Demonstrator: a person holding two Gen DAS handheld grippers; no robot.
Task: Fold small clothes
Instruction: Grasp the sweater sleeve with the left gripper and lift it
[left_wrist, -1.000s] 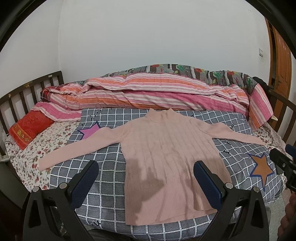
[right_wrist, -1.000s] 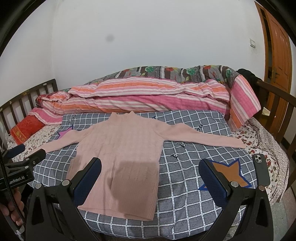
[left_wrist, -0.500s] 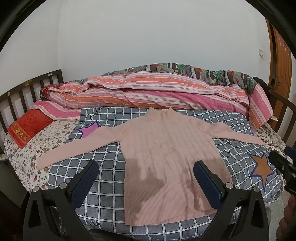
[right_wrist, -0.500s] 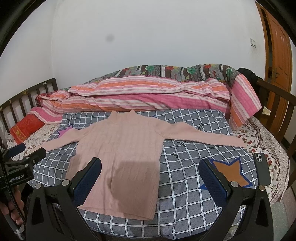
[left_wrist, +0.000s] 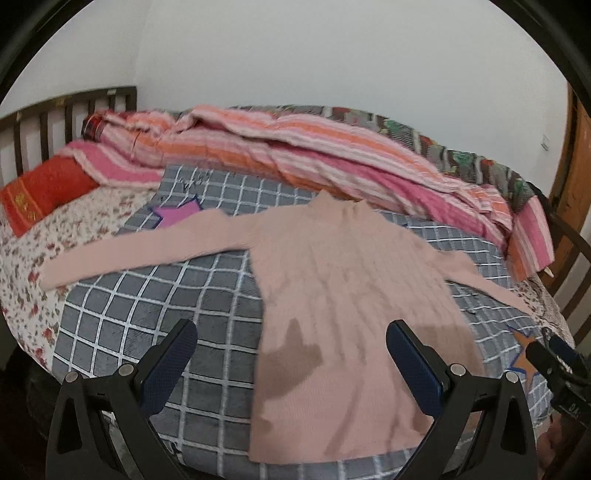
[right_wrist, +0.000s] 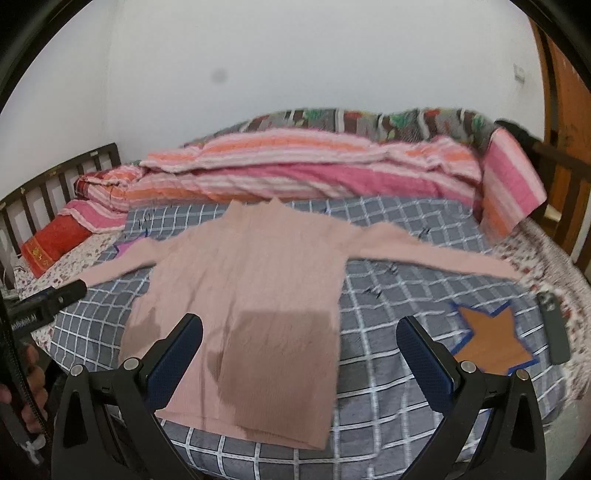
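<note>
While sweater (left_wrist: 343, 280) lies flat, left hand-held gripper (left_wrist: 291, 363) hovers spread, empty.

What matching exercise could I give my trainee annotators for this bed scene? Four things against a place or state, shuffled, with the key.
Things:
1. pink sweater
2. red pillow
3. dark phone
4. striped quilt

Descriptions:
A. bunched along the wall side of the bed
B. spread flat, sleeves out
C. beside the orange star, by the bed's edge
D. by the slatted headboard

Pairs: 1-B, 2-D, 3-C, 4-A
</note>
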